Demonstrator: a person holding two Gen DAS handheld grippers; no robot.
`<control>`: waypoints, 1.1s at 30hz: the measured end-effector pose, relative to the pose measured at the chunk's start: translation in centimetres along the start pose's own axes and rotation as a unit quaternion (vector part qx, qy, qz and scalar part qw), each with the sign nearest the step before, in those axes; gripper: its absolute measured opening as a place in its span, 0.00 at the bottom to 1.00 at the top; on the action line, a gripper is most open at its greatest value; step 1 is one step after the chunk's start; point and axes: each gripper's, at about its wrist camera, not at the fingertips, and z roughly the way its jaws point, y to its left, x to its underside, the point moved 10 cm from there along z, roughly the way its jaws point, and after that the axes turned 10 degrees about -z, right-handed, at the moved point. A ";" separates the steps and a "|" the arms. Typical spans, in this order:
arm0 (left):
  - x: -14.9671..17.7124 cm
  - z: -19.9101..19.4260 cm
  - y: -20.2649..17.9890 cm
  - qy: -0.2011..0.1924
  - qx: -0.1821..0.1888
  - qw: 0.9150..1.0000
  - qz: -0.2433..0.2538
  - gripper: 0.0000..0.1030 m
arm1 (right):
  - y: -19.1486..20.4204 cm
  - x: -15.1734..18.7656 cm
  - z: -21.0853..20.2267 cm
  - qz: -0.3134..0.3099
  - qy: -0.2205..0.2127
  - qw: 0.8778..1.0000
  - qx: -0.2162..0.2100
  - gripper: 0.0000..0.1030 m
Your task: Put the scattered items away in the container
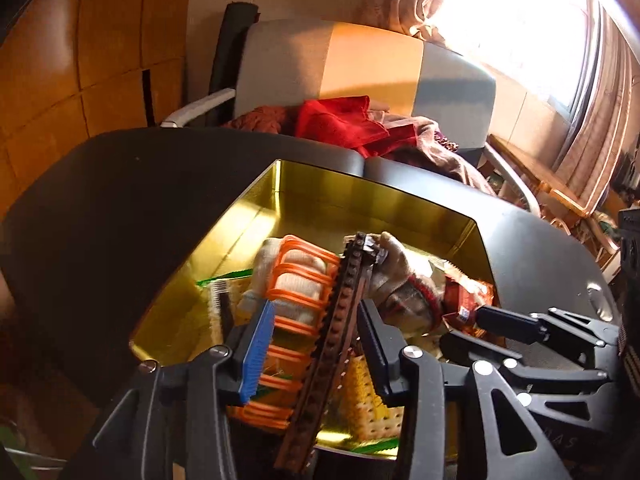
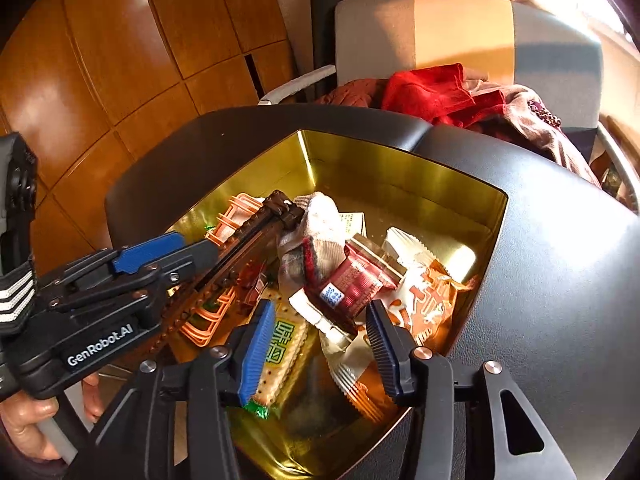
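A gold tin (image 1: 372,200) (image 2: 404,160) stands on a black table and holds socks, snack packets and an orange plastic rack (image 1: 300,280) (image 2: 208,320). A long brown toothed clip (image 1: 340,320) (image 2: 248,236) lies slanted between the fingers of my left gripper (image 1: 316,344), over the tin; the fingers stand apart around it and I cannot tell whether they touch it. The left gripper also shows in the right wrist view (image 2: 168,252). My right gripper (image 2: 320,344) is open and empty, low over a red snack packet (image 2: 352,284) and a cracker packet (image 2: 280,356). It appears in the left wrist view (image 1: 476,328).
A grey chair (image 1: 360,68) (image 2: 460,36) piled with red and brown cloth (image 1: 344,124) (image 2: 436,92) stands behind the black table (image 1: 100,220) (image 2: 560,280). Wooden panels (image 2: 120,60) are at the left. A bright curtained window (image 1: 540,32) is at the right.
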 end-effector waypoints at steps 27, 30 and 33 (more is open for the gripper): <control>0.4 -5.9 3.1 -0.053 -0.167 0.984 -0.015 0.49 | 0.5 -0.2 -5.1 0.021 -0.034 0.985 0.169 0.90; 0.5 -6.0 3.1 -0.052 -0.168 0.984 -0.016 0.48 | 0.7 -0.1 -5.1 0.019 -0.035 0.985 0.170 0.91; 0.6 -6.1 3.2 -0.051 -0.170 0.984 -0.017 0.39 | 0.7 -0.1 -5.0 0.019 -0.036 0.984 0.171 0.91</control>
